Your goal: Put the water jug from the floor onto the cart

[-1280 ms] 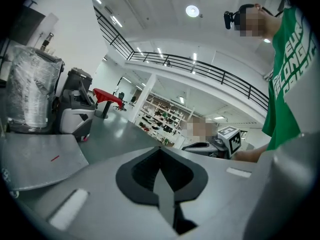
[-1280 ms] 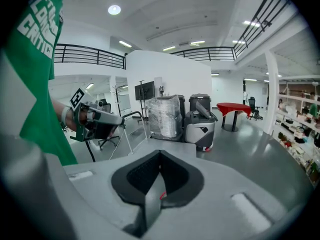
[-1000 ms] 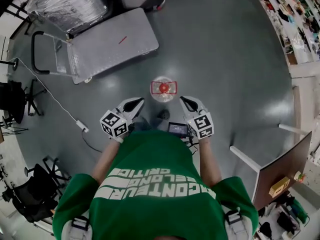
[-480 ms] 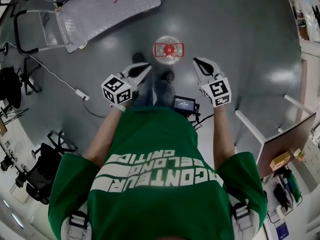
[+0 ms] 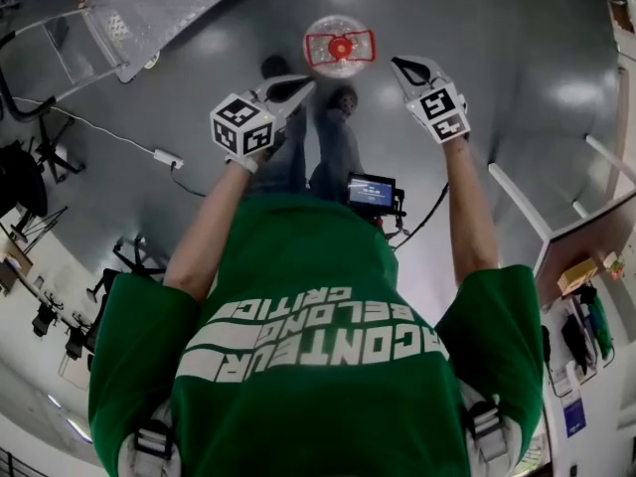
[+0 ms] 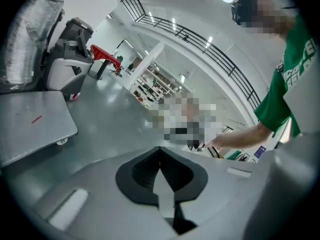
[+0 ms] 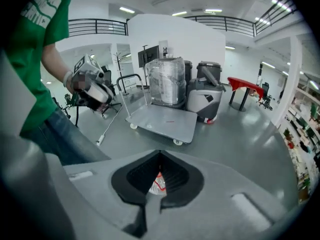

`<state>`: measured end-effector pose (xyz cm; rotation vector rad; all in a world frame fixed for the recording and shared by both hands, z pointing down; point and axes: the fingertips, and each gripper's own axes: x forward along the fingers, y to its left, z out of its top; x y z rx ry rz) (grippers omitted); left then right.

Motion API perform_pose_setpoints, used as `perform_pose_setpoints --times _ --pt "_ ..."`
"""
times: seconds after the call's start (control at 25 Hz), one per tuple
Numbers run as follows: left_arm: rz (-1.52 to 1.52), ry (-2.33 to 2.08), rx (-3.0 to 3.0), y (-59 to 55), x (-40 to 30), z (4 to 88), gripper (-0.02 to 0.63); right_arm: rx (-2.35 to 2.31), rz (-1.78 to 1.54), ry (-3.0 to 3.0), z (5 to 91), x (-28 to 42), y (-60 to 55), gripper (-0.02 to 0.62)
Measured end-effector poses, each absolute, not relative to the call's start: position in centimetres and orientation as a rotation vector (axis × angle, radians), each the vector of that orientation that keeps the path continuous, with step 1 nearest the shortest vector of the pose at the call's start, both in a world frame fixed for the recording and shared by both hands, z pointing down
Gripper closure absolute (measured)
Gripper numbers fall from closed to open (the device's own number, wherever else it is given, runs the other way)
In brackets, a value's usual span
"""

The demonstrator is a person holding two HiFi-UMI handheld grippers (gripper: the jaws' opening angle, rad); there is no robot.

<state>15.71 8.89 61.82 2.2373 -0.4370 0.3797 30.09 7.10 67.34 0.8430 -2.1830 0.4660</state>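
While the cart [image 5: 169, 3] sits at the upper left of the head view, the left tool [image 5: 306, 84] hangs to its right, clenched on nothing, its tips aimed toward the water jug [image 5: 340, 46]. That jug, clear with a red handle on top, stands upright on the grey floor [image 5: 497, 28] between both tools, touching neither. Right of it, the right tool [image 5: 398, 64] is likewise clenched and empty.

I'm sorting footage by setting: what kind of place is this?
Probably a warehouse-style workshop or lab hall: a flatbed cart on polished grey floor, a shrink-wrapped load, and a railed mezzanine overhead.
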Motion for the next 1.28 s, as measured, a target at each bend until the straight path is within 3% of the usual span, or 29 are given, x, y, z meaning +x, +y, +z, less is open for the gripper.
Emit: perform_pose_setpoints --times 0.72,1.08,1.28 --pt "0.512 -0.334 2.099 6.5 17.0 75.9 0.589 0.955 0.766 -2.038 84.2 32.3 6.2 0.603" --pt "0.553 -0.359 1.991 5.9 15.9 82.9 0.537 1.076 0.887 -1.945 88.4 32.3 5.9 0.601" --pt "0.613 -0.381 1.955 5.7 14.6 86.5 0.517 1.109 0.933 -1.890 90.9 32.4 5.3 0.539"
